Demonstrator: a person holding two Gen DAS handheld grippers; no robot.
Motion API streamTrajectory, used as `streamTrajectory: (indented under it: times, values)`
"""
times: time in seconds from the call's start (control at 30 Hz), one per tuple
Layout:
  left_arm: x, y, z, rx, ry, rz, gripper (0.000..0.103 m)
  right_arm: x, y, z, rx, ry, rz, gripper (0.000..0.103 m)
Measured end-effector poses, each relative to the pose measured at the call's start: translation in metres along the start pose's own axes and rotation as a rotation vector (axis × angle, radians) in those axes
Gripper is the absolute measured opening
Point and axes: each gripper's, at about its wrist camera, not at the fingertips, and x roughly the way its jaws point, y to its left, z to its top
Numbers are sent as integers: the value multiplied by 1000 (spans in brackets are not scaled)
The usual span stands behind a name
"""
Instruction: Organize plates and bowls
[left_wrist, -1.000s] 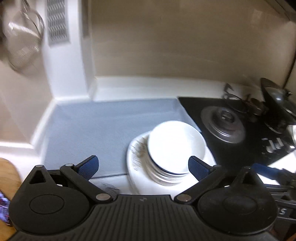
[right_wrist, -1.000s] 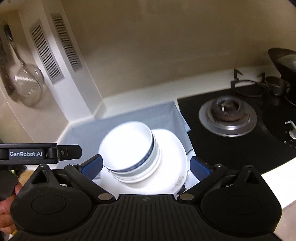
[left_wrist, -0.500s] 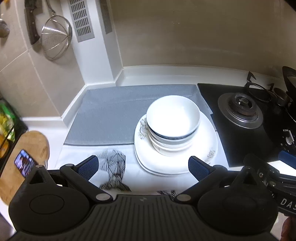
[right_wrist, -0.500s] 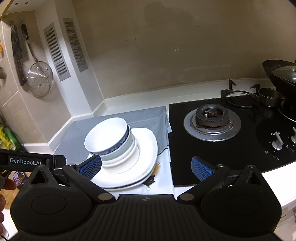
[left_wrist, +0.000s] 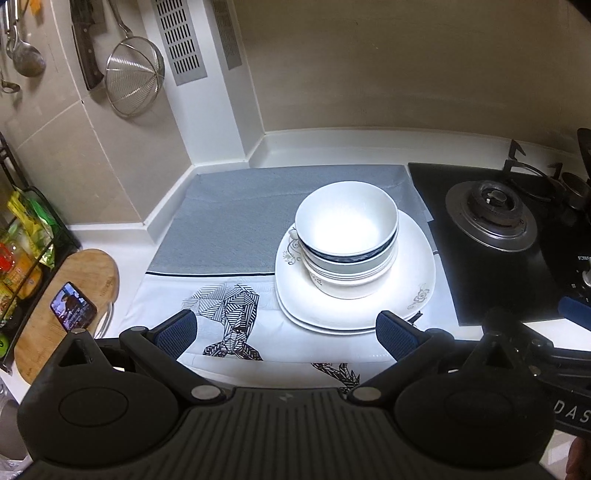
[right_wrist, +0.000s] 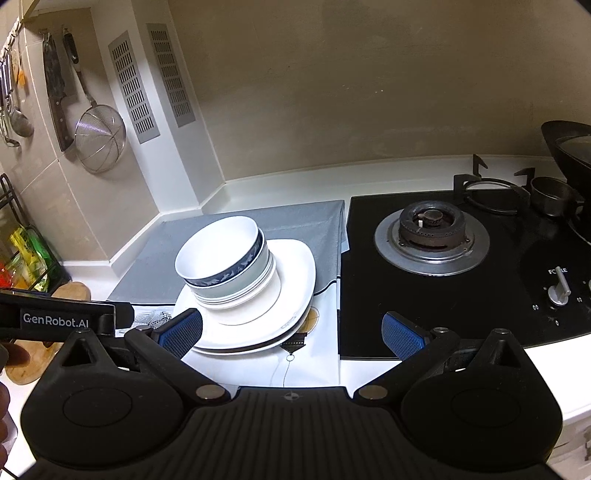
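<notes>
Bowls (left_wrist: 347, 236) sat nested in stack, white inside, top one with dark blue band (right_wrist: 236, 273) round outside. Stack leaned a bit. Bowls stood on plates (left_wrist: 410, 295), white, squarish, little flower prints near rim. Plates lay on counter, half on grey mat (left_wrist: 236, 221), half on white cloth (left_wrist: 229, 317) with black line drawing, just beside black stove (right_wrist: 432, 236). Left gripper (left_wrist: 286, 330) had fingers wide apart, holding nothing, near plates. Right gripper (right_wrist: 291, 332) fingers also wide apart, empty.

Dim warm kitchen light, glare inside the top bowl (left_wrist: 347, 225), sharp focus, fisheye bending, dark corners
</notes>
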Motion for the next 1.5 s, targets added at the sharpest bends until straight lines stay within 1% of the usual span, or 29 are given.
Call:
streamTrajectory:
  times: [0.13, 0.23, 0.33, 0.47, 1.5]
  values:
    - [4, 0, 2, 3, 35, 5, 103, 1, 2, 1, -5, -2, 0, 103]
    - [9, 0, 4, 16, 58, 30, 103, 3, 4, 1, -10, 0, -2, 103]
    - [10, 1, 4, 20, 51, 40, 103, 5, 6, 1, -13, 0, 0, 103]
    - [11, 3, 4, 6, 51, 16, 103, 6, 8, 2, -16, -2, -1, 103]
    - [13, 1, 8, 32, 40, 11, 103, 11, 14, 5, -19, 9, -14, 103]
